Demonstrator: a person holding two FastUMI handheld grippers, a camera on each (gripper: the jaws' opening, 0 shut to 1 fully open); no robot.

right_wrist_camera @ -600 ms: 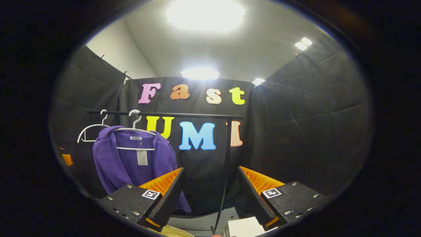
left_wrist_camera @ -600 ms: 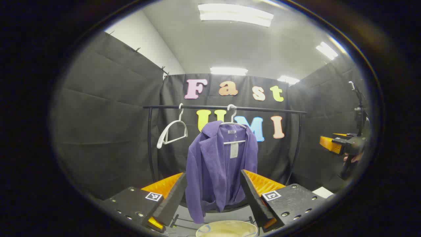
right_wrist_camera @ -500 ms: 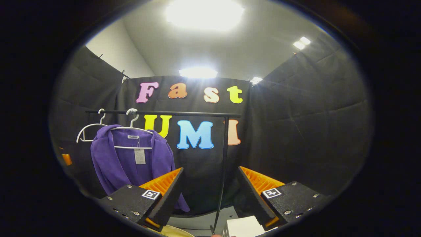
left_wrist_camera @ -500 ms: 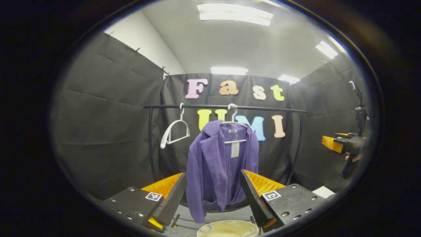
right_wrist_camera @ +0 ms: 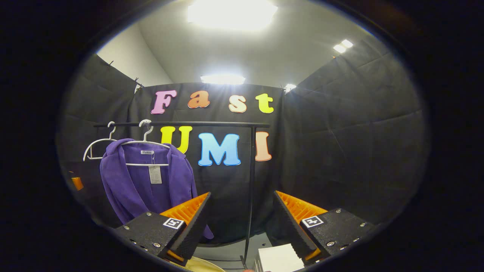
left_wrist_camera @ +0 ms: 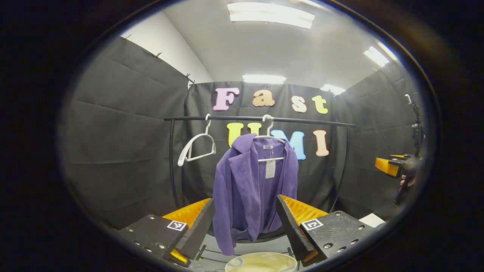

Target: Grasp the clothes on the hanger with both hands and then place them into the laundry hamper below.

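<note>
Purple cardigan [left_wrist_camera: 251,189] is hung on a white hanger [left_wrist_camera: 269,136] on the black rail [left_wrist_camera: 261,120], a spare hanger [left_wrist_camera: 196,145] beside it. The hamper rim [left_wrist_camera: 261,261] is seen below the cardigan. Left gripper [left_wrist_camera: 245,223] is held wide open, empty, short of the cardigan. Right gripper [right_wrist_camera: 242,223] is held wide open, empty, right of the cardigan [right_wrist_camera: 145,181], near the rail's post [right_wrist_camera: 250,189]. Black cloth walls are seen all round.
</note>
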